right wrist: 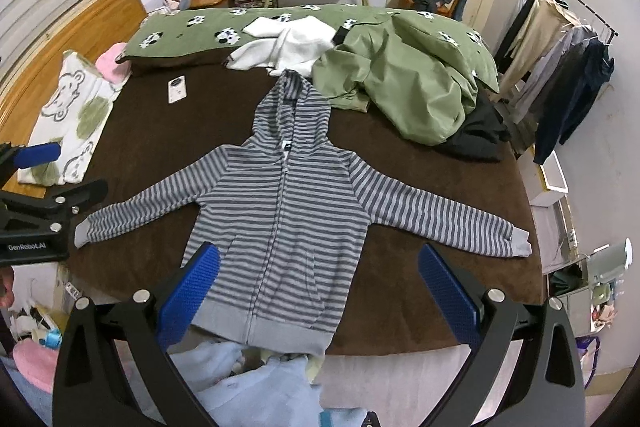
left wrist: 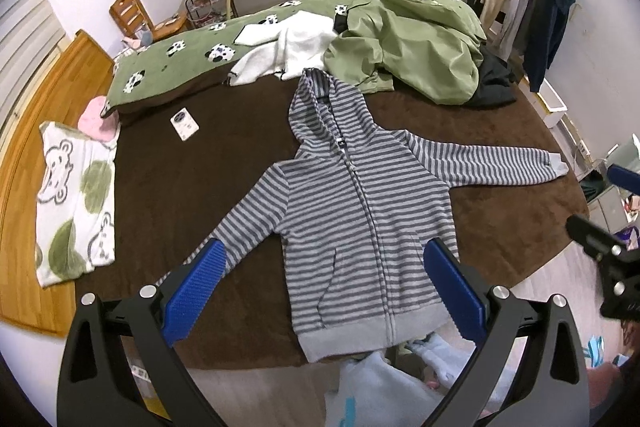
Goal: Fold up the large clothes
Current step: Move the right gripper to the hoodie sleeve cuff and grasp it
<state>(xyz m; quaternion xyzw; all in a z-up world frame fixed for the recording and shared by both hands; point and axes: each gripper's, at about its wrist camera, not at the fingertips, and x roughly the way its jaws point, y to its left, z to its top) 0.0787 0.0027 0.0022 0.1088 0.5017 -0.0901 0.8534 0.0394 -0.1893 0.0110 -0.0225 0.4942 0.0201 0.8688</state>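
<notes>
A grey-and-blue striped zip hoodie (left wrist: 360, 211) (right wrist: 280, 211) lies flat and face up on the brown bed cover (left wrist: 200, 171) (right wrist: 168, 131). Its sleeves are spread to both sides, its hood points away from me, and its hem hangs at the near edge. My left gripper (left wrist: 326, 255) hovers open above the hem and the left sleeve, holding nothing. My right gripper (right wrist: 318, 259) is open too, above the hoodie's lower half, with nothing between its blue pads. Each gripper shows at the edge of the other's view.
A green jacket (right wrist: 400, 87), a white fleece (right wrist: 288, 47) and a black garment (right wrist: 476, 135) are piled beyond the hood. A panda-print pillow (right wrist: 224, 31), a bear-print towel (right wrist: 68, 115), a small card (right wrist: 177, 89), a clothes rack (right wrist: 560, 67) at the right and light blue clothes (right wrist: 256, 387) below the bed edge.
</notes>
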